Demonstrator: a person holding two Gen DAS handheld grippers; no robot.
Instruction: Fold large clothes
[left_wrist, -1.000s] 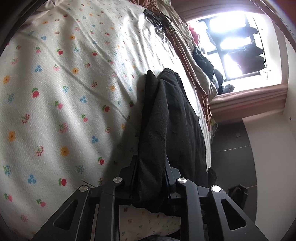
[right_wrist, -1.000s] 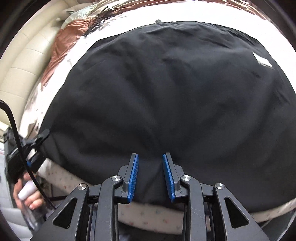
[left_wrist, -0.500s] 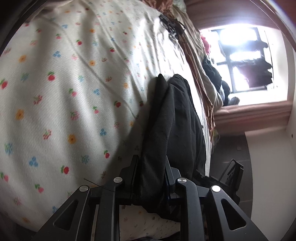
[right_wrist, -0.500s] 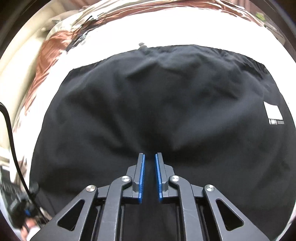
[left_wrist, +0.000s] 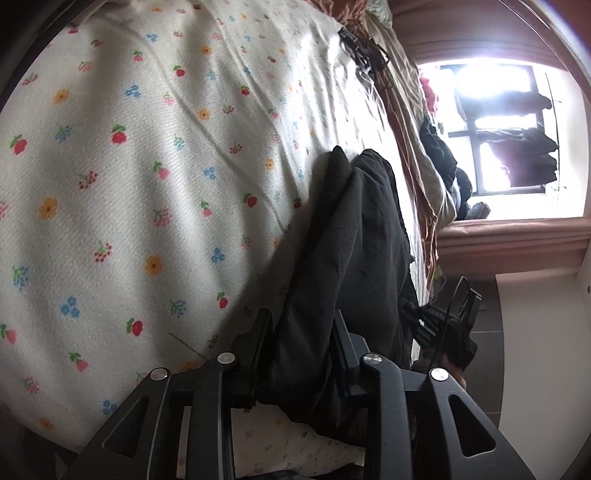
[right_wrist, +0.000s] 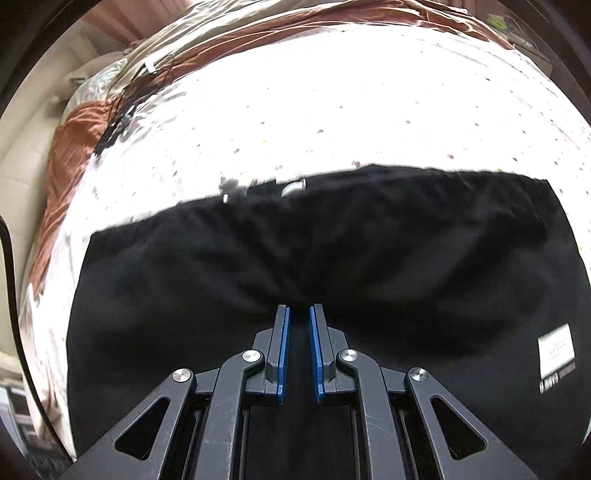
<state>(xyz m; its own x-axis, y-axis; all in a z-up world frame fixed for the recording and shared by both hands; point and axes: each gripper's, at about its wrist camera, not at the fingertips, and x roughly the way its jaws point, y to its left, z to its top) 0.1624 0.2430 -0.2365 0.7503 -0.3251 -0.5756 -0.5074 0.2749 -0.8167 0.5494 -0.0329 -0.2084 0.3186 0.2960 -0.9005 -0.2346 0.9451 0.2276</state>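
Two pairs of tongs have the large black fabric garment (right_wrist: 332, 258) between them. Your right gripper (right_wrist: 299, 317) is nearly closed, its blue pads pinching a ridge of black cloth; the fabric puckers toward the tips, so you do have hold of it. Your left gripper (left_wrist: 301, 332) is opening, a thick bunched fold of the same garment (left_wrist: 354, 240) lying between its fingers; whether the pads press on it you cannot tell, since black cloth meets black fingers.

From the right tongs the garment spreads flat ahead and to both sides, its long axis running across the view, its far edge straight against the white flower-printed bedsheet (left_wrist: 147, 166). From the left tongs it runs straight ahead as a narrow ridge, seen edge-on, with the right gripper (left_wrist: 447, 325) just beyond on the right side. The fold probably turns on that far edge, and the right tongs look better placed to carry the cloth over.

Overexposure washes out the sheet (right_wrist: 369, 110) beyond the garment, and small pale bits (right_wrist: 291, 186) at its edge are too blurred to name. Its near hem is hidden under both tongs.
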